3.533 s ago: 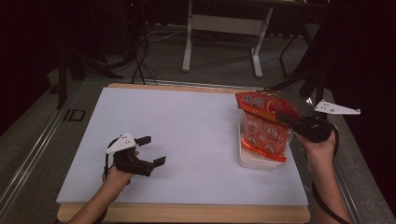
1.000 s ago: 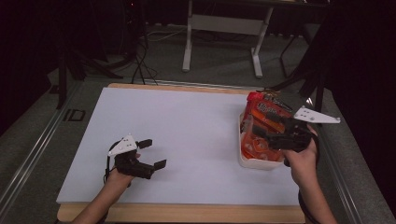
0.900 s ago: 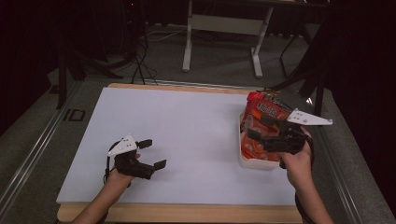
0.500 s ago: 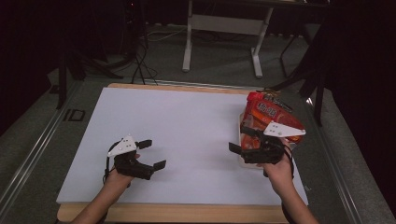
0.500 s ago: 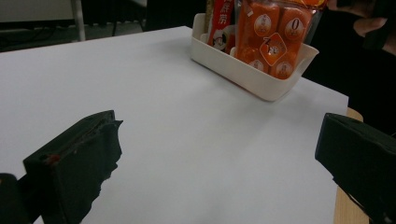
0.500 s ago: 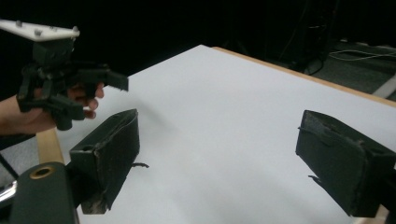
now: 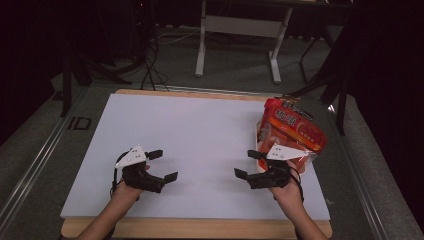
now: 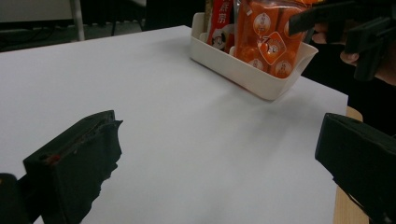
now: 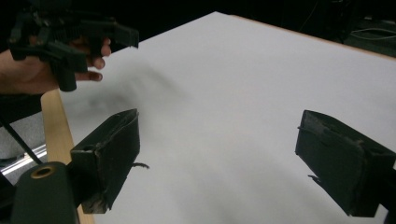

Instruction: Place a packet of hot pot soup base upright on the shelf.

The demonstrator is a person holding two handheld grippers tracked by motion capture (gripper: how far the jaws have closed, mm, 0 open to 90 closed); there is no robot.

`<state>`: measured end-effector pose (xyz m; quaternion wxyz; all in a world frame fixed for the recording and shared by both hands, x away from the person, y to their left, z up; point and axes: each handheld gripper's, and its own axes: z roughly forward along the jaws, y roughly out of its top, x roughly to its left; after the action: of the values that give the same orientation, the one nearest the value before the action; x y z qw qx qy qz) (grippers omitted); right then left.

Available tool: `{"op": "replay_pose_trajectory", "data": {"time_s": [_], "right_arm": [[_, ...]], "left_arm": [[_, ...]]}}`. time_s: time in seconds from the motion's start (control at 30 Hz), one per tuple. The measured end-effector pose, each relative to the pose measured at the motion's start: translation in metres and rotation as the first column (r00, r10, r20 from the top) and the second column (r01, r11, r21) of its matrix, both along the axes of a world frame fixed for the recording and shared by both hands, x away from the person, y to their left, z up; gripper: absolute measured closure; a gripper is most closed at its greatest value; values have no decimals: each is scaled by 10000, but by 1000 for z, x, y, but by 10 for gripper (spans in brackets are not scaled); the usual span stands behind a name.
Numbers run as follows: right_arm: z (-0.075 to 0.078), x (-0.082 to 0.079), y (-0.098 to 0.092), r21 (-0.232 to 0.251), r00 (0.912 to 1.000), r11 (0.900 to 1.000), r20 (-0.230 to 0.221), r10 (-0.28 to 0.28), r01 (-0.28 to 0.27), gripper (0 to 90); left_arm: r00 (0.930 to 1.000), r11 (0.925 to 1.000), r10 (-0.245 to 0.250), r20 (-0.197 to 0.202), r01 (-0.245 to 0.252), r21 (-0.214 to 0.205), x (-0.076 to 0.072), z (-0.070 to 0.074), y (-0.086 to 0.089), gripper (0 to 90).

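White table (image 7: 200,135), bare in the middle. White tub (image 8: 247,70) sits at its right edge, stuffed with an orange snack bag (image 7: 292,132) that stands upright and leans toward the far side. Right hand-held gripper (image 7: 252,164) is just beside the tub's near corner, jaws wide open, empty, pointing left, away from it. Left hand-held gripper (image 7: 162,165) open too, well apart: right hand is the nearer one

From the high view, the white bin (image 7: 260,145) is mostly hidden under the orange snack bag (image 7: 292,132), whose print is too small to read. In the left gripper view the bag's top is cut off by the edge, and the right gripper (image 8: 348,28) sits partly outside the picture.
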<state>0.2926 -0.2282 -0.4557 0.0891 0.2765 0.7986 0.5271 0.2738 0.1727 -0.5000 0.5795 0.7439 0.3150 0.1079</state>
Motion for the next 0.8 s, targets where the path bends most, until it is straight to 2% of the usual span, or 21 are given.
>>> {"op": "replay_pose_trajectory", "data": {"time_s": [0.13,0.3,0.4,0.5,0.8], "right_arm": [[-9,-4,0,-327,10000,9995,13,-14,14,135],[-14,-7,-3,-228,10000,9997,12,-11,11,137],[-18,-10,-5,-472,9999,9989,143,-16,23,137],[-21,-13,-8,-513,9998,9987,189,-68,77,138],[-28,-13,-13,-598,9999,9982,-92,-91,85,139]], "left_arm": [[10000,10000,-1,-14,1,-15,0,0,0,0],[10000,10000,-12,-23,12,-47,0,0,0,0],[10000,10000,-7,-16,7,-46,0,-1,1,0],[10000,10000,-17,7,17,-9,-1,-1,0,0],[10000,10000,-19,-6,19,-8,-1,-2,1,0]]}}
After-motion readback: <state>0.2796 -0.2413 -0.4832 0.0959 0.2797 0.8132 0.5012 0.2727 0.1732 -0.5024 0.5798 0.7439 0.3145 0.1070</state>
